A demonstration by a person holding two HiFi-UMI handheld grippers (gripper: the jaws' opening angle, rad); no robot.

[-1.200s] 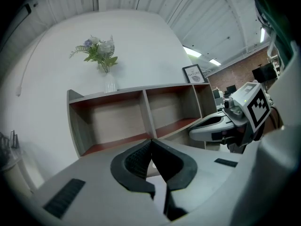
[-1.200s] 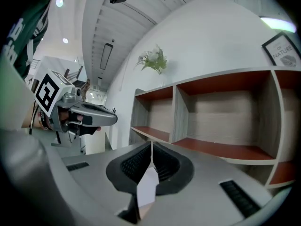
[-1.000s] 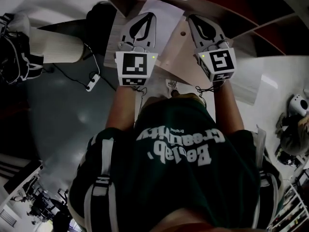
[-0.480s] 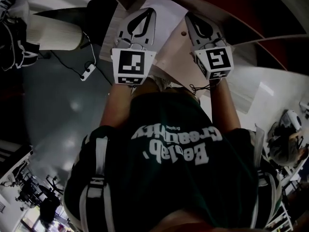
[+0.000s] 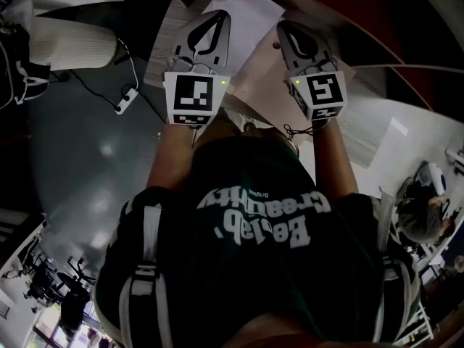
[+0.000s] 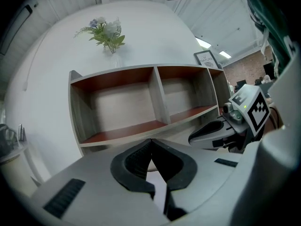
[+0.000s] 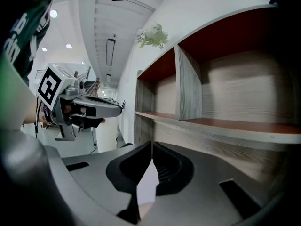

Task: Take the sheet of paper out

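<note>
A white sheet of paper [image 5: 252, 11] lies flat on a pale wooden surface [image 5: 264, 85] in front of me, at the foot of a shelf unit. My left gripper [image 5: 220, 16] hovers over the sheet's left part, its jaws shut tip to tip [image 6: 150, 141]. Over the sheet's right edge my right gripper [image 5: 284, 26] is also shut [image 7: 151, 145]. In both gripper views a white patch of the sheet [image 6: 159, 188] [image 7: 146, 185] shows through the slot behind the closed tips. No frame shows either gripper pinching it.
Ahead stands a wooden shelf unit [image 6: 157, 98] with two red-lined compartments. On its top are a vase of flowers [image 6: 107, 34] and a small framed picture [image 6: 207, 59]. Left of the surface, a cream cylinder [image 5: 72, 42] and a power strip [image 5: 125, 100] sit on the grey floor.
Both grippers have sunk a little toward the surface, still side by side and shut. The sheet has not moved.
</note>
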